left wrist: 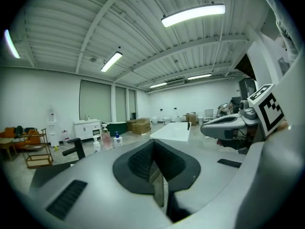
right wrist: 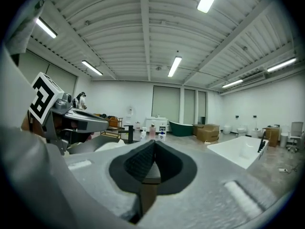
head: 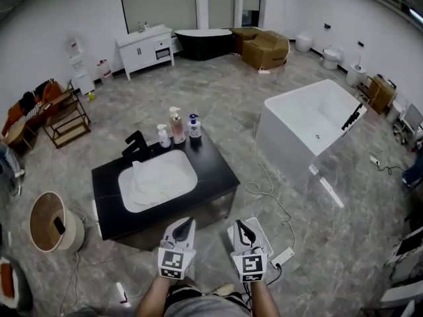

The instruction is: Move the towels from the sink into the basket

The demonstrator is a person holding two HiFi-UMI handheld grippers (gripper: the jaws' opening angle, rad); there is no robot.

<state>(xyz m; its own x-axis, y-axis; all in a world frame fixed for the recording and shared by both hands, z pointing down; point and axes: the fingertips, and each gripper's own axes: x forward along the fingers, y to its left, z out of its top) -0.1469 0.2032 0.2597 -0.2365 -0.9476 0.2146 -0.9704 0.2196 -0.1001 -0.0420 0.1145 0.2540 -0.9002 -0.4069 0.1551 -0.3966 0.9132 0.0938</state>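
White towels point(head: 153, 180) lie crumpled in the white sink point(head: 188, 167), which is set in a black counter point(head: 215, 170). A round tan basket point(head: 38, 210) stands on the floor left of the counter, with a small dark thing inside it. My left gripper point(head: 188, 222) and right gripper point(head: 238, 224) hover side by side in front of the counter's near edge, apart from the towels. Both are shut with nothing between the pads. In the left gripper view the left gripper point(left wrist: 153, 144) has its jaws together. The right gripper point(right wrist: 153, 144) looks the same in its own view.
A black faucet point(head: 135, 145) and three pump bottles point(head: 176, 127) stand behind the sink. A white bathtub point(head: 310, 121) sits to the right. A cable and power strip point(head: 283, 257) lie on the floor by my right side. A metal shelf point(head: 66, 119) is far left.
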